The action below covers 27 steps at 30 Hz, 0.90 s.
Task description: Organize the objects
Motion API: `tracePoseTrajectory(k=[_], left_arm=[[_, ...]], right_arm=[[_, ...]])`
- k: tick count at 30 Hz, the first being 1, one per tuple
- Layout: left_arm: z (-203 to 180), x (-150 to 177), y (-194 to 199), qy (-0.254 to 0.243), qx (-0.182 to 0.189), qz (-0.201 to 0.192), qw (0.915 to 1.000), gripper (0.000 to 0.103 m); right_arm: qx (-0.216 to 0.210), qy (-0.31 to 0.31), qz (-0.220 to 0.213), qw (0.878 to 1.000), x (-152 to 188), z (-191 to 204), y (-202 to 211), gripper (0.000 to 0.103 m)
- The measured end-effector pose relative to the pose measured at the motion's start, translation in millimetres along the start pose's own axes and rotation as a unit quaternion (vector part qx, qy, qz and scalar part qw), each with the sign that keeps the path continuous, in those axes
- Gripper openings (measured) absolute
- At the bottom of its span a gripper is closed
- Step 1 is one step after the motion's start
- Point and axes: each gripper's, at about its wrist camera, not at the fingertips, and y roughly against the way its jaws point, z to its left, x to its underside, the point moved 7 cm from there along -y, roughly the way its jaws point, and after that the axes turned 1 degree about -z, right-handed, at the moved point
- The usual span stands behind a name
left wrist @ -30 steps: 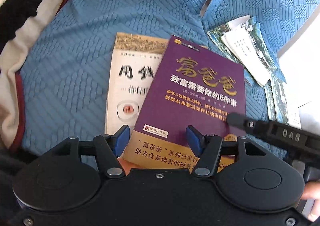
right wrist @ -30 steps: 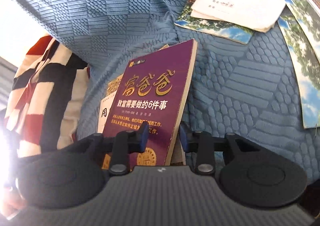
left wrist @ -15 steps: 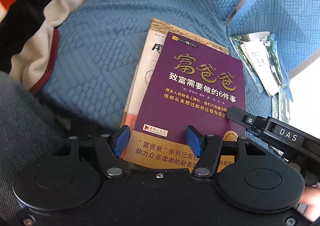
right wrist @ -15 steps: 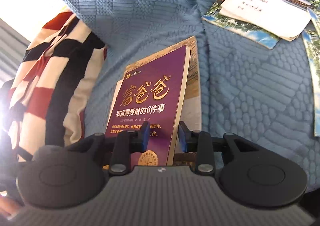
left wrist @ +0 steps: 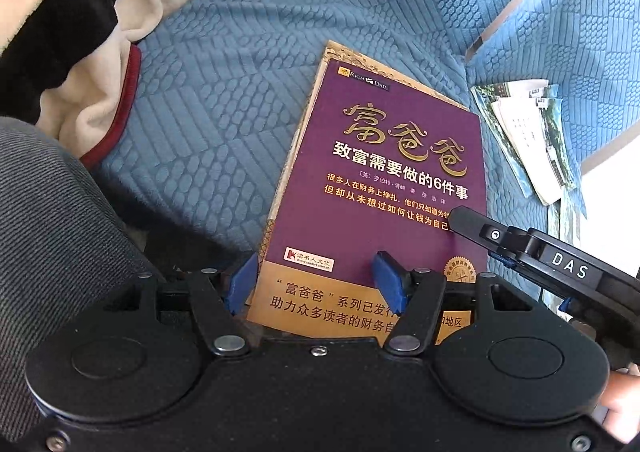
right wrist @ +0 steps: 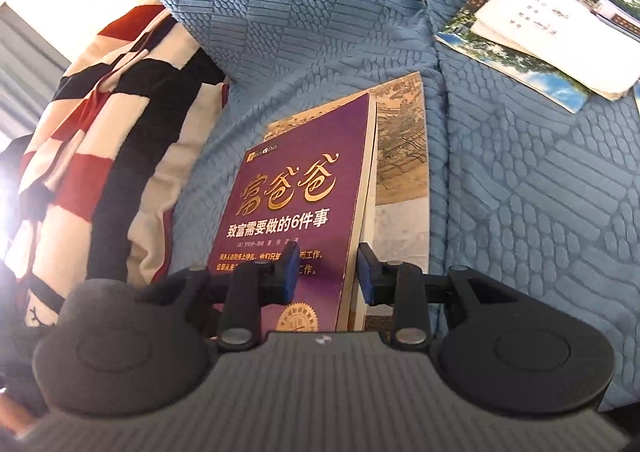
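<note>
A purple book (left wrist: 380,172) with gold lettering lies on a tan book (left wrist: 360,66) on the blue quilted cover. My right gripper (right wrist: 328,272) is shut on the purple book (right wrist: 296,204) at its right edge, one pad on the cover and one under it, above the tan book (right wrist: 400,140). In the left wrist view its upper finger (left wrist: 472,224) rests on the cover. My left gripper (left wrist: 316,284) stands open over the book's near left corner. Its left pad is beside the book's edge. I cannot tell whether they touch.
A red, black and cream striped blanket (left wrist: 80,32) (right wrist: 100,132) is bunched at the left. Photo cards and a leaflet (left wrist: 528,140) (right wrist: 552,36) lie to the right on the blue cover (left wrist: 240,112). A grey trouser leg (left wrist: 52,232) is near left.
The purple book has slid left over the tan book and now covers most of it. Both grippers rolled with it. The blanket has come further into view.
</note>
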Motion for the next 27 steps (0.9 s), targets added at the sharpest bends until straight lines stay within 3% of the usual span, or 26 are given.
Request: tracePoseTrajectory(k=[11, 16, 19, 27], left_arm=[[-3.8, -1.6, -1.2, -0.005, 0.003, 0.000, 1.0000, 0.066], [-6.1, -5.8, 7.8, -0.001, 0.013, -0.016, 0.9998, 0.062], [-12.7, -12.7, 20.9, -0.005, 0.020, -0.031, 0.9993, 0.062], [-45.6, -35.8, 68.3, -0.043, 0.039, -0.080, 0.9951, 0.063]], right_arm=[[-0.003, -0.015, 0.006, 1.000, -1.8, -1.1, -4.7, 0.034], [0.018, -0.022, 0.011, 1.000, -0.2, 2.1, 1.5, 0.035], [0.050, -0.003, 0.000, 0.999, 0.5, 4.8, 11.2, 0.034], [0.038, 0.038, -0.055, 0.997, -28.6, 32.6, 58.5, 0.034]])
